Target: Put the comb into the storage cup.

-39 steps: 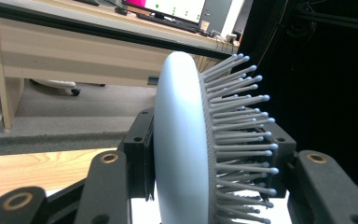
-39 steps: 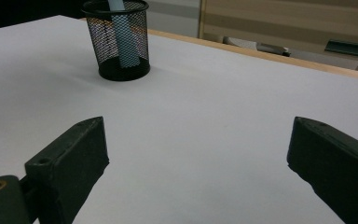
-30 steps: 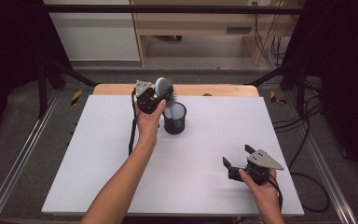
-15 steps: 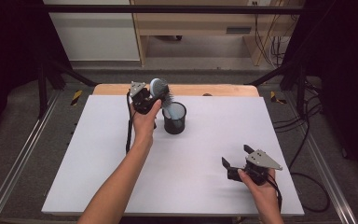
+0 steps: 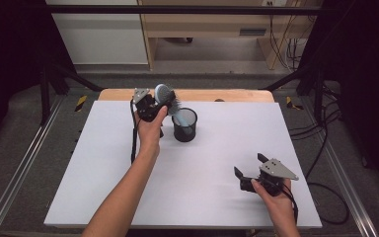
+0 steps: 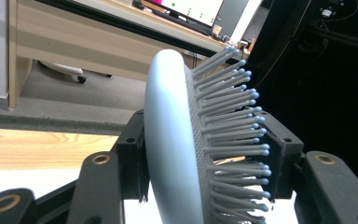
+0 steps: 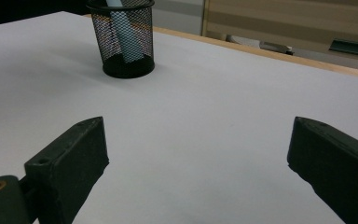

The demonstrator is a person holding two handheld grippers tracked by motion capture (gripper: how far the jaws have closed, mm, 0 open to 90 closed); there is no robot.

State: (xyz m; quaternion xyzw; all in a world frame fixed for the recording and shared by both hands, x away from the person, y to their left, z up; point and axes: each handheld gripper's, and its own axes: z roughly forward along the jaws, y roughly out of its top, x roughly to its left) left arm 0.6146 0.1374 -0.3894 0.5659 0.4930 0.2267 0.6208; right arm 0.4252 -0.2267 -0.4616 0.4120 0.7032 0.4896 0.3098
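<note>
Above center in the high view, the left gripper [image 5: 154, 104] clamped the pale-blue hairbrush [image 5: 165, 95] by its head, handle slanting down into the black mesh cup [image 5: 184, 125]. The left gripper view showed jaws pinching back and bristles [image 6: 233, 126]. The right gripper [image 5: 250, 169], lower right, sat wide open and empty.

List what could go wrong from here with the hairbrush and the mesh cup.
1. The left gripper clamps the hairbrush across its head, one jaw on the bristles; it could slip or twist.
2. The handle sits tilted in the mesh cup, which nothing steadies; dragging sideways may tip it.
3. The right gripper is open near the front edge of the table, too far to catch the cup.
</note>
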